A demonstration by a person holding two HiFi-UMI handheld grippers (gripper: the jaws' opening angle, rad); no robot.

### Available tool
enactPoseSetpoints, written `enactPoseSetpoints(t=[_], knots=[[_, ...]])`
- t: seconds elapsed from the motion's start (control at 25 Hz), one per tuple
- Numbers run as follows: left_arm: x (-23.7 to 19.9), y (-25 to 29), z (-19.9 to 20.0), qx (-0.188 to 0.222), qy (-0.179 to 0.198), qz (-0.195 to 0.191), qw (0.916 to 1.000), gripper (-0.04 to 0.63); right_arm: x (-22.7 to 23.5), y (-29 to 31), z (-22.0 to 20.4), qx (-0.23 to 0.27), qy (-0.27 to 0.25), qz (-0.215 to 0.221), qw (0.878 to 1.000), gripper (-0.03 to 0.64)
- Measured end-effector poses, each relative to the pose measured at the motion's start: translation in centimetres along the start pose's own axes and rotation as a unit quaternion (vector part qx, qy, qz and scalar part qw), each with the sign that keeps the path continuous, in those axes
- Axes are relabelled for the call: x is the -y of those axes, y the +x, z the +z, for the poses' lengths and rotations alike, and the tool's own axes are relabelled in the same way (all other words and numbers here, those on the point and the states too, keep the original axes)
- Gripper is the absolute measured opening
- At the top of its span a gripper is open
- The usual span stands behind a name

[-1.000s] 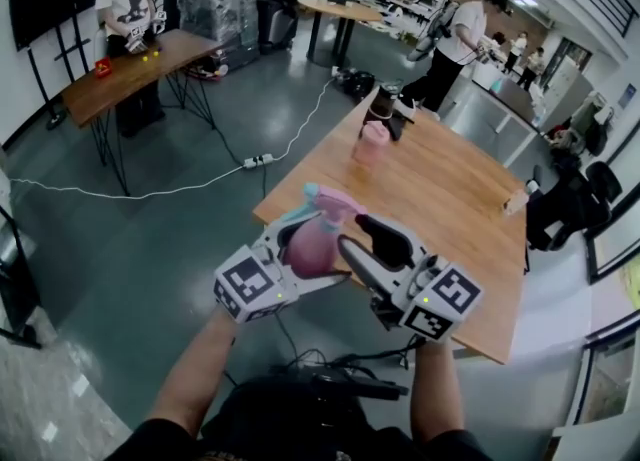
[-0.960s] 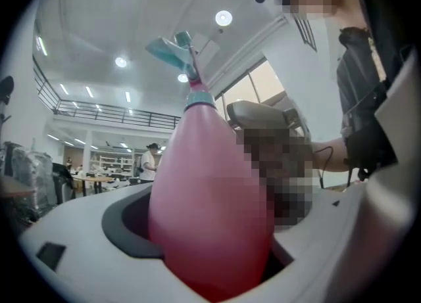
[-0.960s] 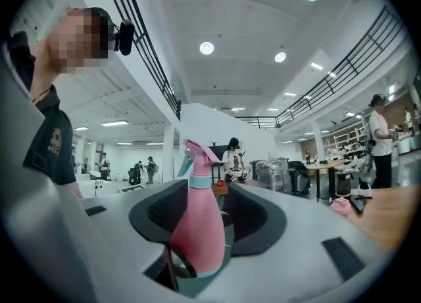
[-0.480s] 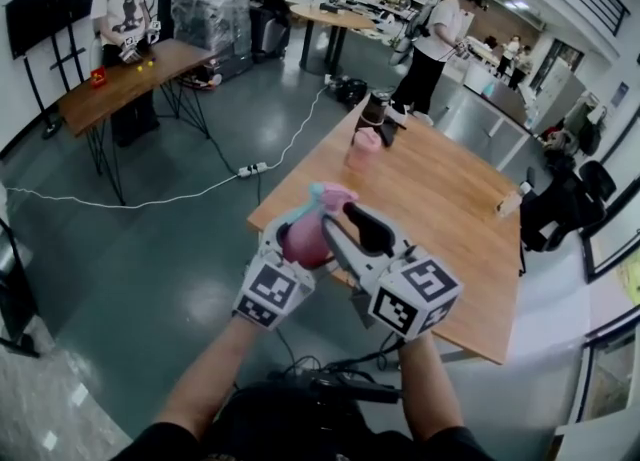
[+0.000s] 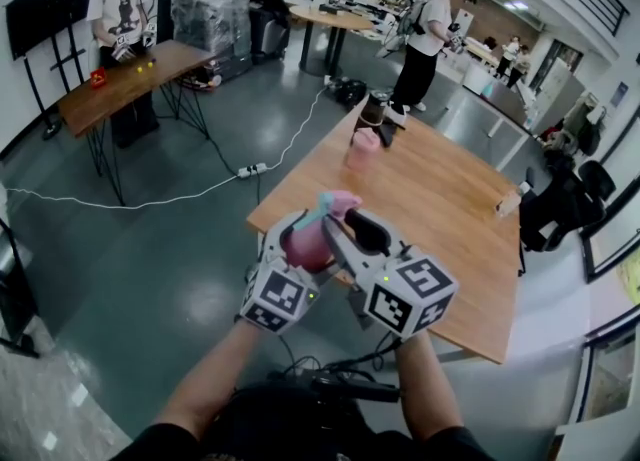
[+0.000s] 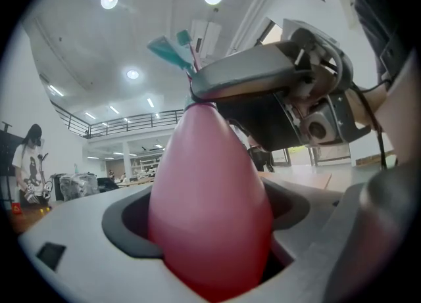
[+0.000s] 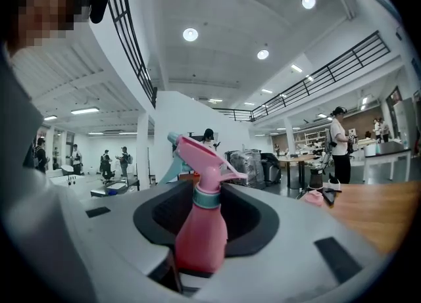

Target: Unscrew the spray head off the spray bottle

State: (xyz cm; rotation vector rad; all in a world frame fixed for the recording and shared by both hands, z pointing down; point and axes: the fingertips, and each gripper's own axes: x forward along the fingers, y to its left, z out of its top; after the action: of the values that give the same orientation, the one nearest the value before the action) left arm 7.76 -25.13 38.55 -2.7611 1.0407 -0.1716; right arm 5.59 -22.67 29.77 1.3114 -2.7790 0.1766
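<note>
**A:** Where is the pink spray bottle (image 5: 303, 246)?

**B:** It is held in the air, just short of the wooden table's (image 5: 455, 199) near edge. The spray head (image 5: 338, 204) is uppermost.

**A:** And the grippers?

**B:** The left gripper (image 6: 210, 229) clamps the bottle's body. The right gripper (image 7: 202, 229) has the bottle's neck between its jaws, which are closing just below the spray head.

Tight for me here: left gripper (image 5: 298, 236) and right gripper (image 5: 336, 221), jaws closing round its neck, crowd the spray bottle (image 5: 308, 245). Past them the table (image 5: 440, 199) is open up to the pink cup (image 5: 362, 149).
</note>
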Motion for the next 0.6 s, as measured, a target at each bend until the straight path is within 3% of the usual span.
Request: enactPoseSetpoints(t=[0.28, 0.6], knots=[[1.9, -0.9, 0.6, 0.017, -0.005, -0.072, 0.9972, 0.443, -1.1, -1.3, -0.2, 0.004, -0.020, 0.074, 0.997, 0.130], [4.8, -2.3, 1.4, 0.040, -0.006, -0.170, 0.9846, 0.442, -2.6, -3.7, -0.5, 0.004, -0.051, 0.175, 0.983, 0.130]])
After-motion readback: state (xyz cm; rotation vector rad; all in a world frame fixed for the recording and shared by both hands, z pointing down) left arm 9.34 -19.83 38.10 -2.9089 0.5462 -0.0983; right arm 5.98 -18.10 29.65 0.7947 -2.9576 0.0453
